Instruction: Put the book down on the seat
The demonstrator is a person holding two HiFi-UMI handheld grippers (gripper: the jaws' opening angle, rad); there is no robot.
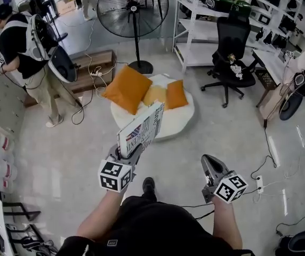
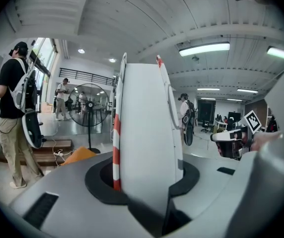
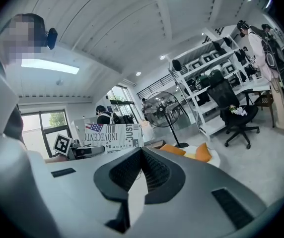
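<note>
Pinches thin white book with printed cover (image 1: 141, 129) by its near lower edge in left gripper (image 1: 127, 152), in the air, well short of the far round white cushioned seat (image 1: 187, 119). Shows right gripper (image 1: 208, 161) pressed together, empty. Risks a pivot or slip from so small a grip, or floor landing if released early. Stands on edge, long axis rising toward far right.

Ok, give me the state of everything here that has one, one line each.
White book with stars-and-stripes cover: held aloft, not on the seat.
Left gripper: shut on the book.
Right gripper: shut, empty.
Round white floor seat: three orange cushions on it, no book.
Black office chair: nobody sitting.
</note>
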